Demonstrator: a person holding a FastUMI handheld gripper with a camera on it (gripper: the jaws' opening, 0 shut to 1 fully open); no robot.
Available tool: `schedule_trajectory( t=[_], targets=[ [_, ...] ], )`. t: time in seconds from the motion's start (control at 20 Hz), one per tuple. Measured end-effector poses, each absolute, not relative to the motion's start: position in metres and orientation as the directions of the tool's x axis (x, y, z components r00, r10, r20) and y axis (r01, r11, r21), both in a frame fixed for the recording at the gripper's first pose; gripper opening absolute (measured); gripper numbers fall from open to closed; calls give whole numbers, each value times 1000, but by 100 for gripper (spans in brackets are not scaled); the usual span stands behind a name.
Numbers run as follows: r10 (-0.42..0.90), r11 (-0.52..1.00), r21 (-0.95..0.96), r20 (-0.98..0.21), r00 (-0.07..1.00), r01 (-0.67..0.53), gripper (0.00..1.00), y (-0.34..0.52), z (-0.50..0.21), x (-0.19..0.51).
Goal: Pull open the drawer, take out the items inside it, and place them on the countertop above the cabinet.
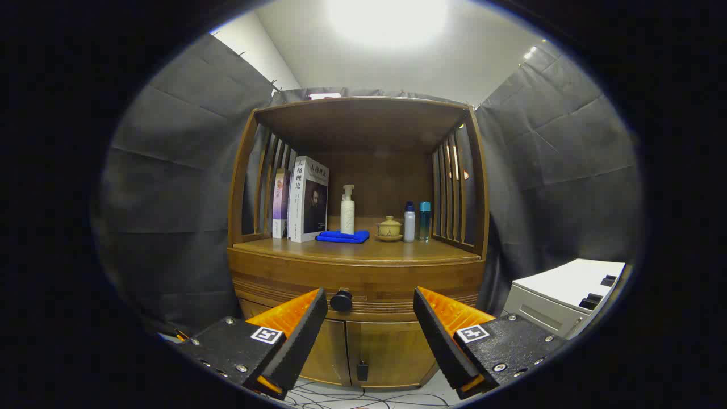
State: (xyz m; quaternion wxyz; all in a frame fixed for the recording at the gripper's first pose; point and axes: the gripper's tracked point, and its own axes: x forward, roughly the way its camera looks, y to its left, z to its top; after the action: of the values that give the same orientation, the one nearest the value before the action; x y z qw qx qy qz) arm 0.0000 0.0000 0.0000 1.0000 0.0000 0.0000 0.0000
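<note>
A: Where's the drawer (358,284)?

B: Shut, in the band of the cabinet (363,352) just under the countertop (363,251). Its front sits flush with the wood around it, and the dark round knob (341,300) is just ahead of the fingers, nearer the left one than the right.

A: And the gripper (370,312)?

B: Spread wide, holding nothing. The fingers stand well apart, and the knob shows in the gap between them but is not touched by either.

A: So how far along is the job?

B: By my reading, at the very start. The drawer is not yet pulled, whatever lies inside is hidden, and nothing from it can be on the countertop. All of it is left: grip the knob, pull, lift the items out, set them above.

A: Which way does the drawer lie?

B: Its front faces straight toward the gripper. The long axis runs side to side across the cabinet, level with the countertop edge, which bows a little toward the camera. The pull should come straight back along the fingers, I'd judge.

A: What's on top already?

B: Two books (306,199) upright on the left, a pump bottle (347,210) standing on a blue cloth (343,236), a small lidded cup (389,227), then two slim bottles (416,221) side by side. The front strip of the countertop is bare, so there looks to be room.

A: Anything else around?

B: Two doors below the drawer, cables on the floor, and a white unit (562,301) off to the right.
</note>
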Motion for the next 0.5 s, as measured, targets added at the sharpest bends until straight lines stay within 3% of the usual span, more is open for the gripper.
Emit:
schedule_trajectory(
  t=[0.5],
  targets=[
    [-11, 1000, 5, 0, 1000, 11, 95, -3, 0, -1]
  ],
)
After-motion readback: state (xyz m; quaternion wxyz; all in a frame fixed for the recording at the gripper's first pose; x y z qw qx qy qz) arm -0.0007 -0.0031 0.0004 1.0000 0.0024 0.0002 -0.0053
